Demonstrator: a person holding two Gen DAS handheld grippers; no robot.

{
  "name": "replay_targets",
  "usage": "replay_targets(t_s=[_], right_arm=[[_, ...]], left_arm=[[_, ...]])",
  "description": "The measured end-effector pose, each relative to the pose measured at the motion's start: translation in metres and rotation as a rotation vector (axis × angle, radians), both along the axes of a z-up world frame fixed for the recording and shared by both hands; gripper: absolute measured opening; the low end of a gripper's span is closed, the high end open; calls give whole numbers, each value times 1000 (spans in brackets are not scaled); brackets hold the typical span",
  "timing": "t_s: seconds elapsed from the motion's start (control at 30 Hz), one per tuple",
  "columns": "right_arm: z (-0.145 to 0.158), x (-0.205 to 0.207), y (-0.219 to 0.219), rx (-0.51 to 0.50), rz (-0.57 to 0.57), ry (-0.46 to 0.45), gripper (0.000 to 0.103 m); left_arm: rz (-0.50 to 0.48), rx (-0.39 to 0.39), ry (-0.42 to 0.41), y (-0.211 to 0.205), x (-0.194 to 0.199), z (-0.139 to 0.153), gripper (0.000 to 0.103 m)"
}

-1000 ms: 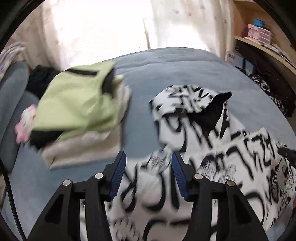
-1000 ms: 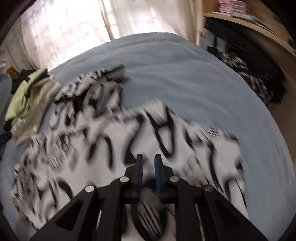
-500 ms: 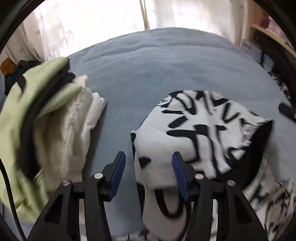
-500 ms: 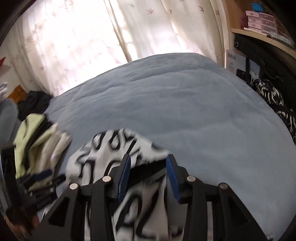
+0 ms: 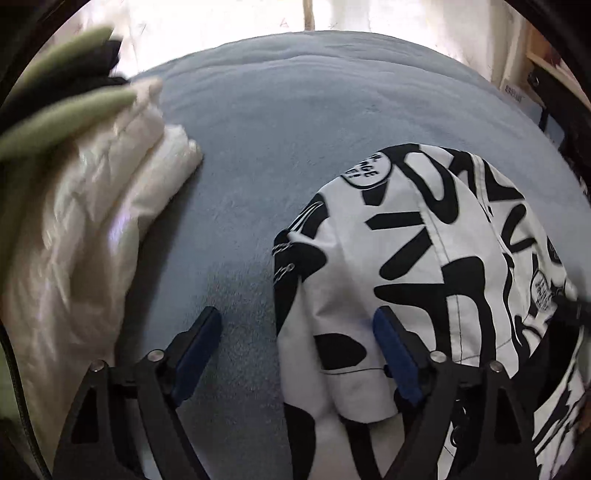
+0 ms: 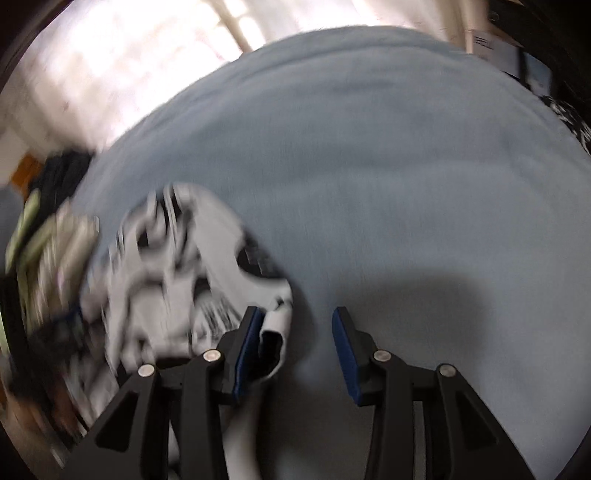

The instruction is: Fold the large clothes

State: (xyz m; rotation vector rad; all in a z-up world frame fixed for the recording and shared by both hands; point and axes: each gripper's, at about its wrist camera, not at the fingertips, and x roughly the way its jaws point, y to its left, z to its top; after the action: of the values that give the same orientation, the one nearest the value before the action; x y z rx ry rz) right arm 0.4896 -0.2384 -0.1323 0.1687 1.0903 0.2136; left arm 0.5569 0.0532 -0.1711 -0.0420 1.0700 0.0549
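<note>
Left wrist view, from the left. A stack of folded clothes (image 5: 77,206), cream beneath with green and black layers above, lies at the left margin on the blue bedspread (image 5: 295,122); its placement suggests finished pieces set aside, away from the working area. A strip of bare bedspread separates the stack from the black-and-white patterned garment (image 5: 424,258), which lies bunched and partly doubled over at right. The left gripper (image 5: 299,343) hangs low over the bed with its jaws spread wide and nothing pinched between them; the right finger (image 5: 395,354) rests against the garment's near fold, while the left finger stands over bare spread. This stance is consistent with lining up on the garment's left edge for a new grip.

Right wrist view, heavily blurred by motion. The garment (image 6: 177,273) sits at lower left, the stack beyond it. The right gripper (image 6: 295,336) is likewise spread apart; a small roll of fabric lies against the inner face of its left finger, apparently only touching, though blur prevents certainty.

Open room: the bedspread is free ahead and to the right of the garment, offering space to spread it flat. Leftward room is narrower, bounded by the stack; the bed's far edge meets the bright curtain (image 5: 221,22).
</note>
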Motion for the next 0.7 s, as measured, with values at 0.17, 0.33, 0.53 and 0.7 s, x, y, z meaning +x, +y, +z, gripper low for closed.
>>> replay_targets(t_s=[0.17,0.33,0.53,0.7], right_arm=[[27,-6,-7,49,2,-25,41],[42,31,6,86,13,-54,44],[10,62,15,130,76,58,46],[2,64,30,105,64,46,48]], left_arm=[[0,1,-13,2,-1,-4,85],[-16,-19,-12,-2,-3,-1,89],[-52,-81,20,9,0,-6,94],[-125,-93,38,-4,2,-6,66]])
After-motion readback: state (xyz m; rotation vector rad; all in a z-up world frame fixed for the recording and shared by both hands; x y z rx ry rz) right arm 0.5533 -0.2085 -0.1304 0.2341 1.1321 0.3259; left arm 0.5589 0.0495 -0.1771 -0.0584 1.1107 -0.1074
